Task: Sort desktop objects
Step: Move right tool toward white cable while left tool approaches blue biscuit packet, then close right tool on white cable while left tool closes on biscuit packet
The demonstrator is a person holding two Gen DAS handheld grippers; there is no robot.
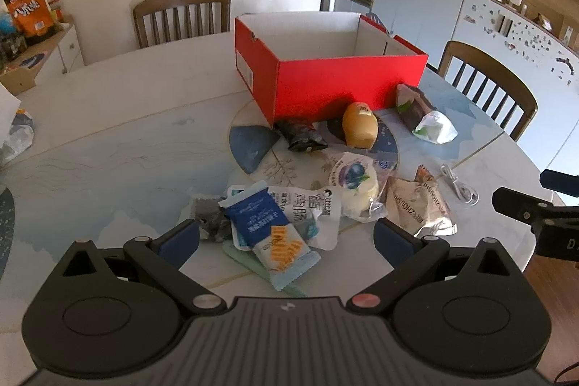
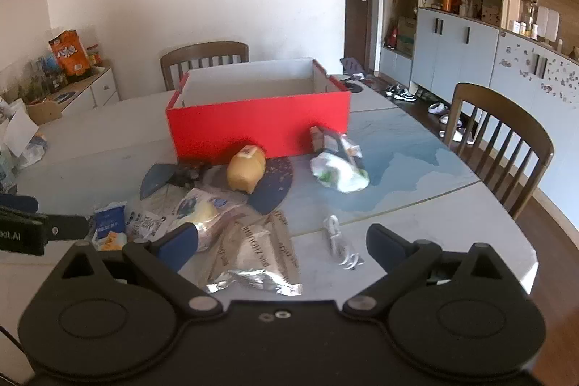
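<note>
An open red box stands at the back of the table, white inside. Snack packets lie scattered before it: a blue and orange packet, a white sausage packet, a blueberry packet, a silver pouch, a yellow toy and a white cable. My left gripper hangs open above the blue packet pile. My right gripper is open over the silver pouch and the cable, holding nothing.
Two wooden chairs stand at the table's far and right sides. A dark packet and a green and white bag lie near the box. Cabinets and shelves line the right wall.
</note>
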